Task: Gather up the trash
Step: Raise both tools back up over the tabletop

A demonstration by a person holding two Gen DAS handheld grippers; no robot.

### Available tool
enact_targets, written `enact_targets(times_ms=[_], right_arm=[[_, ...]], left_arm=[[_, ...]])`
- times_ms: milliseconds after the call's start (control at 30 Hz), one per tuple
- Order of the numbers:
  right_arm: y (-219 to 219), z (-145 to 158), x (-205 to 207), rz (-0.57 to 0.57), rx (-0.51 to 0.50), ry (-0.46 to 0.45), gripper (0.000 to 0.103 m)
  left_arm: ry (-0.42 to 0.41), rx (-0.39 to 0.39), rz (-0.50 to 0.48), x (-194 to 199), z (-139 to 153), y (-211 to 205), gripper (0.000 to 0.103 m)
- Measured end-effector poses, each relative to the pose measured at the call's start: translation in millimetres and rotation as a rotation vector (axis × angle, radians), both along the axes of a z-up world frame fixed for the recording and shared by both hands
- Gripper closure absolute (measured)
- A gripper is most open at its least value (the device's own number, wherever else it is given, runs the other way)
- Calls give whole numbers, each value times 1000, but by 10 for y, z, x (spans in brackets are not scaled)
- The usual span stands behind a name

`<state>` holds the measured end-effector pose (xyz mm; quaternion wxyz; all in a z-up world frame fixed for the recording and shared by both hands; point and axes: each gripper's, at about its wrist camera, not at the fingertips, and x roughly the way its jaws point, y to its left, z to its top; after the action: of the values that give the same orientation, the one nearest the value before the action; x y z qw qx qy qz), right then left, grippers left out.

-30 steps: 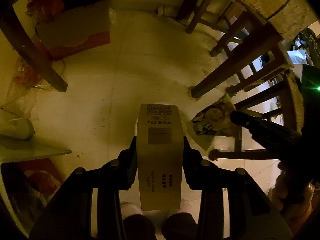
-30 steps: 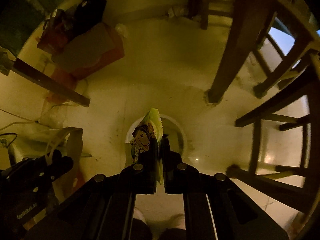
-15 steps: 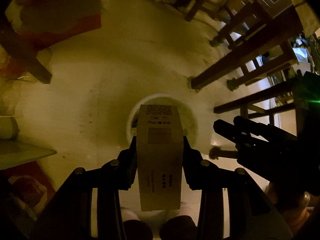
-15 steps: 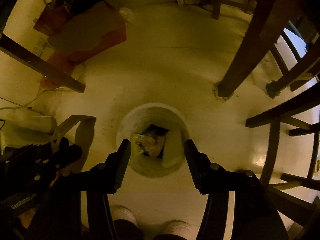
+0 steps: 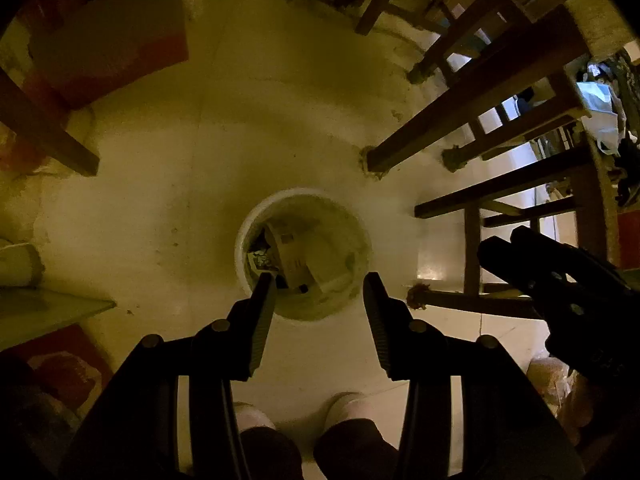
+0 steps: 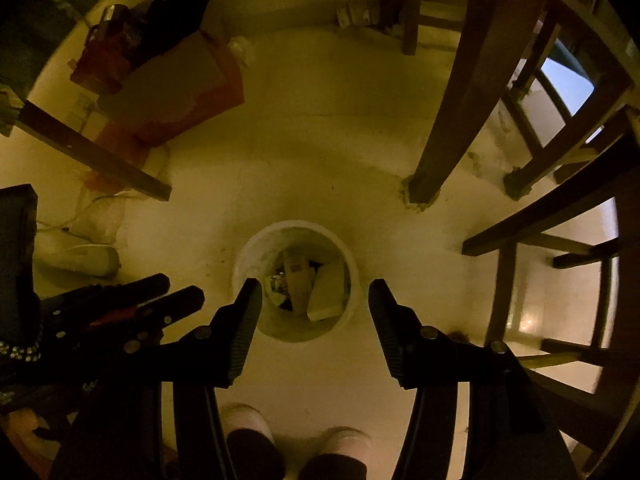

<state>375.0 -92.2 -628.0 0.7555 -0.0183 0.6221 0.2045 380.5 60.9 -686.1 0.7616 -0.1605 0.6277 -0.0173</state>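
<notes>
Bin [image 5: 362,236] on floor [image 5: 200,184] — carton [image 5: 294,258] inside, chair legs [image 5: 452,120] right

Dim yellowish light, fisheye-warped edges

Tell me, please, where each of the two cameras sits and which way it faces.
Left wrist: sits on the left tool, looks steeply down at the white bin on the floor; its jaws are opening, nothing between them; the right tool and the person's shoes show.
Right wrist: sits on the right tool, also faces down at the bin; open, empty jaws, the left tool and shoes show.
Shared: the bin with trash, the chair legs, the floor.
</notes>
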Motion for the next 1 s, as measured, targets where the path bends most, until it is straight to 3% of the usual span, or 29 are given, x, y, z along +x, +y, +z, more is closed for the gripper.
enact_targets(times_ms=[233,400,667,867,1000], right_arm=[[-18,793,-50,15,14,-39,51],[-4,1636,-44,25,33,-119,51],[2,3252,-152,12,90,-332,51],[-49,4447,-460,-17,138,-522,51],[-101,5116,-699,-46,159,-667,37]], left_arm=[[-53,52,-18,-82,895,-9,59],[-141,83,-14,-129,1844,59,59],[-358,125,15,-297,3574,206,59],[-570,149,12,-544,4840,232,54],[-732,195,7,-787,5642,264,41]])
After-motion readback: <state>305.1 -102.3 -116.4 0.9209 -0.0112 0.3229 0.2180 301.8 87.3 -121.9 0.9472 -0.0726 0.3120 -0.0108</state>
